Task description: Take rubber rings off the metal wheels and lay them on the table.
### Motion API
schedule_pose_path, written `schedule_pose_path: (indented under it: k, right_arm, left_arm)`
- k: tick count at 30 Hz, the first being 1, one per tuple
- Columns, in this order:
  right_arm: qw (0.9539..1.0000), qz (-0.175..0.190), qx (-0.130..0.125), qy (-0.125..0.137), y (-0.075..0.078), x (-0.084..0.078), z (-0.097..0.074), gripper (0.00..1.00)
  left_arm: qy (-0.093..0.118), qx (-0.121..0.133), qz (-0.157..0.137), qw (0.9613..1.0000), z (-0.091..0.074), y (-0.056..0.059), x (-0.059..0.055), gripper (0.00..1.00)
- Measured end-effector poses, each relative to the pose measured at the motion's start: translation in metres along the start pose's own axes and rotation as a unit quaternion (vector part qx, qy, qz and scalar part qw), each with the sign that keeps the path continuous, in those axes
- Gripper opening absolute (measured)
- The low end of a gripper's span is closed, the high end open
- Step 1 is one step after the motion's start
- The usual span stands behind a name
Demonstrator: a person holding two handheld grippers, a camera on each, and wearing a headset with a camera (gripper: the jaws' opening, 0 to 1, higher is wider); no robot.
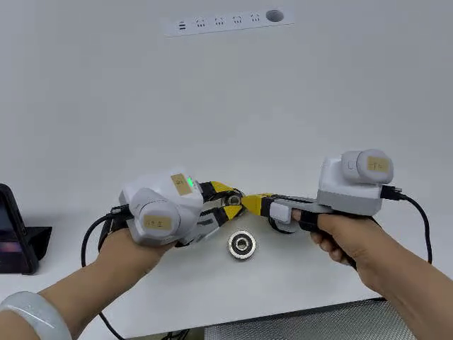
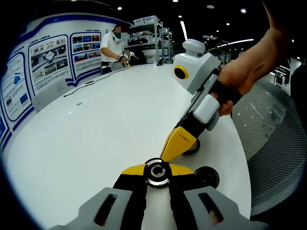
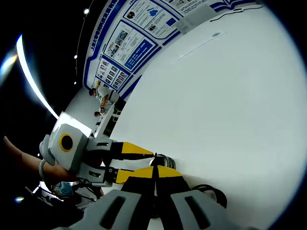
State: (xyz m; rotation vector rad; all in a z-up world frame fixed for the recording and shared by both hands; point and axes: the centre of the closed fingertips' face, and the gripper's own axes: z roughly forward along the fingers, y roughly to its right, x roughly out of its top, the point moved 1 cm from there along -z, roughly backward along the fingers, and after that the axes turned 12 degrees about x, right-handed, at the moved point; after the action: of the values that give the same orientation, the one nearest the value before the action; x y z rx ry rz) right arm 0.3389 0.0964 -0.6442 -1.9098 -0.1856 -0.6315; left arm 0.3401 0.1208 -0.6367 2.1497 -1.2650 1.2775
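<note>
My left gripper (image 1: 225,203) is shut on a small metal wheel (image 1: 233,200), held just above the white table (image 1: 212,106); in the left gripper view the wheel (image 2: 158,173) sits between the yellow jaws. My right gripper (image 1: 252,203) comes in from the right with its jaws shut, and its tips (image 2: 165,155) touch that wheel's rim. Whether they pinch a rubber ring cannot be told. A second metal wheel (image 1: 242,244) lies flat on the table below both grippers. A black rubber ring (image 1: 283,227) lies under the right gripper.
A black device on a stand (image 1: 15,234) is at the left table edge. A power strip (image 1: 226,21) is mounted at the back. The table's front edge (image 1: 283,312) runs close to my hands. A person (image 2: 114,50) stands far behind the table.
</note>
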Motion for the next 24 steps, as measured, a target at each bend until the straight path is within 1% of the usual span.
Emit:
schedule_pose_path:
  k: [2,4,5,10,17,24]
  right_arm:
    - [1.0000,-0.001,0.000,-0.001,-0.001,0.000,0.000,0.02]
    - [1.0000,-0.001,0.001,-0.001,-0.001,0.000,0.001,0.02]
    - [1.0000,-0.001,0.002,-0.001,-0.002,0.000,0.001,0.02]
    - [1.0000,-0.001,0.007,-0.001,-0.006,0.000,0.003,0.02]
    - [0.9999,-0.002,0.016,0.002,-0.012,0.001,0.005,0.02]
    - [0.9996,-0.004,0.027,0.007,-0.025,0.002,0.003,0.02]
  left_arm:
    - [0.001,0.005,0.001,1.0000,-0.003,-0.003,-0.002,0.23]
    - [-0.001,0.009,0.000,1.0000,-0.005,-0.006,-0.005,0.27]
    - [-0.006,0.012,-0.003,0.9999,-0.006,-0.008,-0.008,0.29]
    - [-0.006,0.015,-0.016,0.9997,-0.011,-0.012,-0.015,0.35]
    - [0.002,0.008,-0.031,0.9995,-0.015,-0.007,-0.015,0.46]
    - [0.007,0.005,-0.043,0.9991,-0.020,-0.005,-0.017,0.53]
